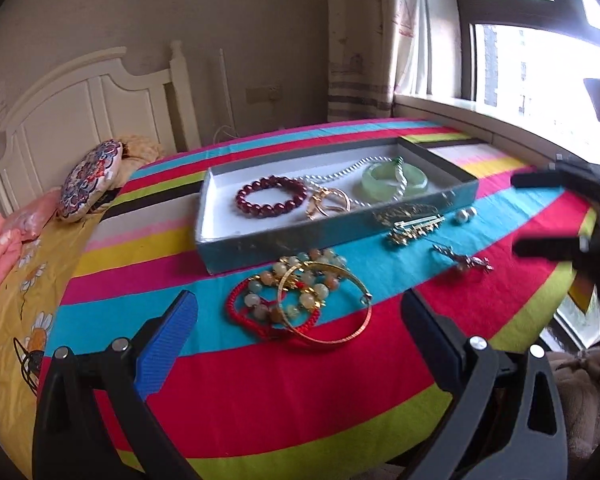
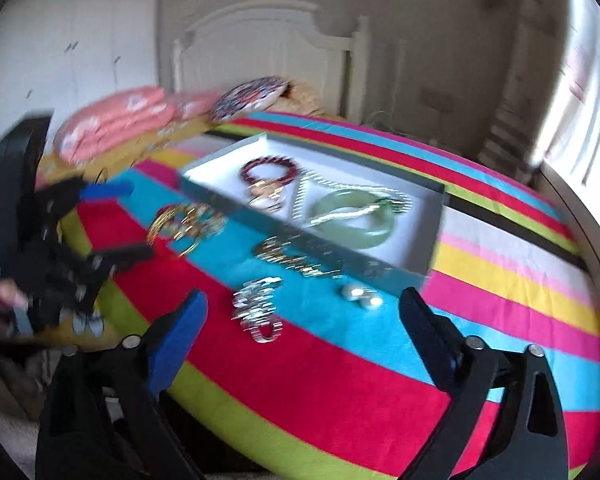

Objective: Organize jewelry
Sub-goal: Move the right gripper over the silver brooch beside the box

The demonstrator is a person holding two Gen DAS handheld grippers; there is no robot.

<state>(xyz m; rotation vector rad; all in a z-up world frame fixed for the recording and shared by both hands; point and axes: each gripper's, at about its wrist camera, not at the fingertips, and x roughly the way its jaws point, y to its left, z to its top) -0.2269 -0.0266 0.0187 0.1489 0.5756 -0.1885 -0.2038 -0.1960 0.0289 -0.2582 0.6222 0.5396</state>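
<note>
left gripper [image 1: 300, 320]: jaws spread, nothing between them, over the bracelet pile [image 1: 300, 300] on the striped cloth [image 1: 260, 392] | tray [image 1: 260, 240]: behind pile, holding red bead bracelet [image 1: 271, 196] and jade bangle [image 1: 392, 181] | right gripper [image 2: 304, 316]: jaws spread, empty, near silver brooch [image 2: 258, 312] and pearl earrings [image 2: 362, 295]

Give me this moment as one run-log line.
left gripper: open, empty | right gripper: open, empty | tray: red bead bracelet, jade bangle in | gold bangle: outside on cloth

Beige wall [image 1: 228, 20], white headboard [image 1: 80, 108], bright window [image 1: 540, 72], striped curtain [image 1: 356, 40]
</note>
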